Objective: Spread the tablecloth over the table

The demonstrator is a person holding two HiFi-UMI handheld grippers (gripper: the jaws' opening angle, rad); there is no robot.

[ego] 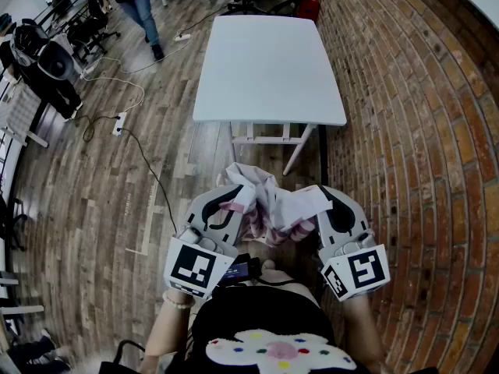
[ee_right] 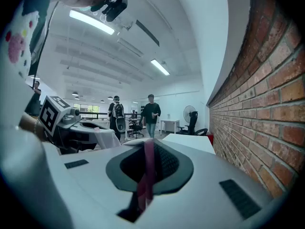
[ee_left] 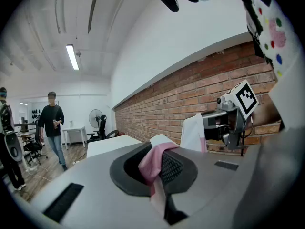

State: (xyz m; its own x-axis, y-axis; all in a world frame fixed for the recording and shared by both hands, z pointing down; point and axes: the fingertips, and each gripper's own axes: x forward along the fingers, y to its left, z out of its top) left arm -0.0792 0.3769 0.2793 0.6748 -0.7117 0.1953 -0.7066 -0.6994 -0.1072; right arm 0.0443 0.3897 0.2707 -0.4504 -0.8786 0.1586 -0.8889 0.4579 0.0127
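The left tool (ego: 234, 197) and right tool (ego: 322, 199) each pinch the crumpled pink-and-white fabric tablecloth (ego: 274, 207) bunched between them, probably to open it over the white rectangular tabletop (ego: 269, 68) ahead.

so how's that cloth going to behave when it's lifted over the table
Probably floppy: the cloth hangs bunched between the left gripper and right gripper. Likely light, since two thin pinches carry it. It may sag midway when stretched over the table.
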